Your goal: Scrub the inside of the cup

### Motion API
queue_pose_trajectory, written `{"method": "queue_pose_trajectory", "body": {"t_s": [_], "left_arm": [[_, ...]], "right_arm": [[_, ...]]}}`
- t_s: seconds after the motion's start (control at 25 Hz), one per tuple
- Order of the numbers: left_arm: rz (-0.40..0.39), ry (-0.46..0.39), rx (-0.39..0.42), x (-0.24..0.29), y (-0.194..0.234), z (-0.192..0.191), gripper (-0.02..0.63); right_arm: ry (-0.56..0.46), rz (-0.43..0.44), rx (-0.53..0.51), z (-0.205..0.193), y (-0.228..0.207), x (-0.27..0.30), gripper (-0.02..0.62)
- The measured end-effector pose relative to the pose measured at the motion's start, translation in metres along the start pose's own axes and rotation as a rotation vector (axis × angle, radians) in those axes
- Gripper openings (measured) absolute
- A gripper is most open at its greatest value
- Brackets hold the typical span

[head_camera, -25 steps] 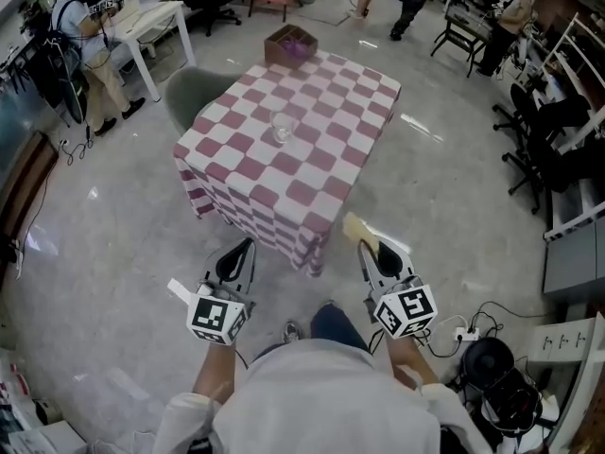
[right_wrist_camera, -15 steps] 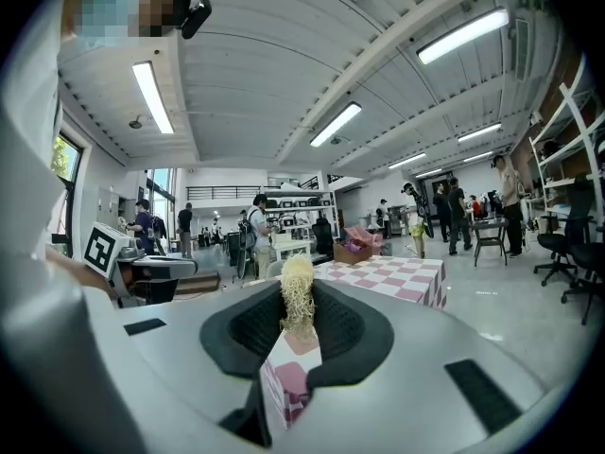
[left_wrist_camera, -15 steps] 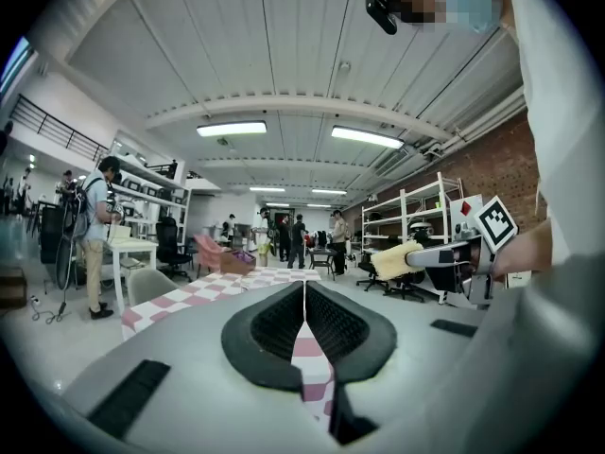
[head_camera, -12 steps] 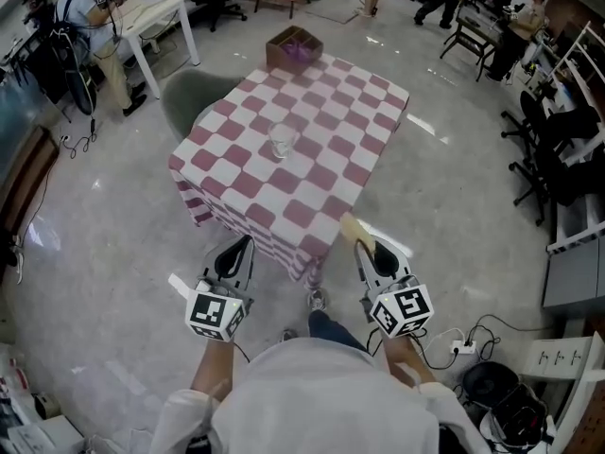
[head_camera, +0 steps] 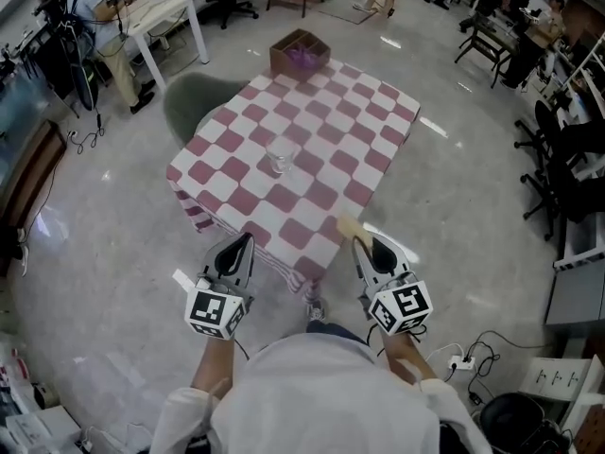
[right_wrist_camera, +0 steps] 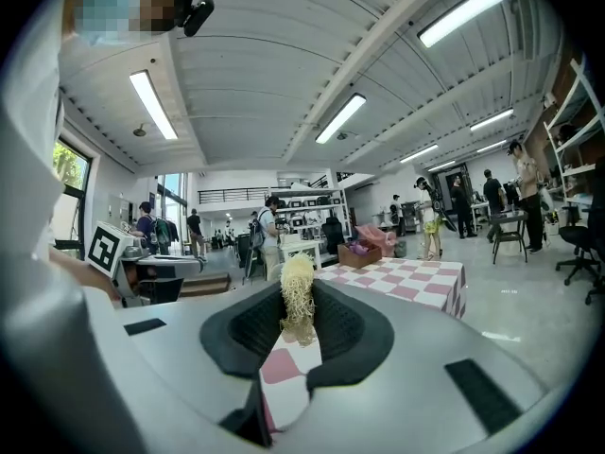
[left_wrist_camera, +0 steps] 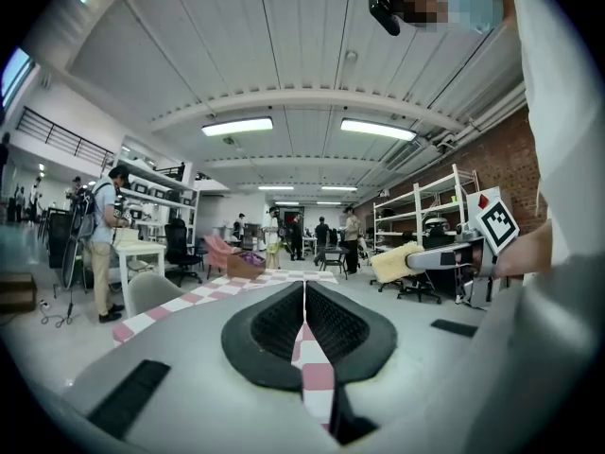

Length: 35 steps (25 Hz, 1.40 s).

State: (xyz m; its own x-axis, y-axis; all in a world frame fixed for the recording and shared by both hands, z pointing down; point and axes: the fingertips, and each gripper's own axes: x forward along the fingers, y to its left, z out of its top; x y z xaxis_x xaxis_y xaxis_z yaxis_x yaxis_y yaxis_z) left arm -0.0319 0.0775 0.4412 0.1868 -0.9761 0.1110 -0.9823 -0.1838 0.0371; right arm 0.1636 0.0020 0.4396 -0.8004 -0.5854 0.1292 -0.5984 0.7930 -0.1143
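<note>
A clear glass cup (head_camera: 280, 156) stands upright near the middle of a table (head_camera: 369, 121) covered with a pink-and-white checked cloth. My left gripper (head_camera: 248, 241) hangs just short of the table's near edge, jaws shut with nothing between them (left_wrist_camera: 303, 287). My right gripper (head_camera: 357, 241) is shut on a pale yellow scrubbing pad (head_camera: 350, 227) that sticks out past its fingertips over the table's near corner. In the right gripper view the fibrous pad (right_wrist_camera: 297, 296) stands up between the jaws. Both grippers are well short of the cup.
A brown box (head_camera: 300, 53) with something purple inside sits at the table's far edge. A grey chair (head_camera: 194, 98) stands at the table's left. A white desk (head_camera: 161, 12) with a person beside it is at far left. Office chairs and shelving line the right side.
The person has stepped closer: the table has slid nearer to both grippers, whose tips now reach its near edge. Both grippers keep the same pose and grip.
</note>
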Motion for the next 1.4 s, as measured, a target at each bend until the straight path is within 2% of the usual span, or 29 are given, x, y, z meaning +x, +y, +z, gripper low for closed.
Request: {"method": "queue_pose_trajectory", "body": {"t_s": [0.48,0.76,1.0,1.4], "left_arm": [[0.074,0.004,-0.007,0.053,-0.006,0.000,0.034],[0.097,0.028,-0.024,0.067,-0.001,-0.008,0.033],[0.070,0.038,-0.034,0.087,0.013,-0.008,0.034],[0.018,0.041,-0.035,0.117,0.058,0.002,0.034]], "right_arm": [[0.014,0.106,-0.003,0.001,-0.043,0.033,0.087],[0.030,0.131,0.022,-0.006,-0.055,0.047,0.087],[0.037,0.124,0.028,-0.004,-0.062,0.070,0.087],[0.026,0.072,0.031,0.010,-0.063,0.117,0.087]]}}
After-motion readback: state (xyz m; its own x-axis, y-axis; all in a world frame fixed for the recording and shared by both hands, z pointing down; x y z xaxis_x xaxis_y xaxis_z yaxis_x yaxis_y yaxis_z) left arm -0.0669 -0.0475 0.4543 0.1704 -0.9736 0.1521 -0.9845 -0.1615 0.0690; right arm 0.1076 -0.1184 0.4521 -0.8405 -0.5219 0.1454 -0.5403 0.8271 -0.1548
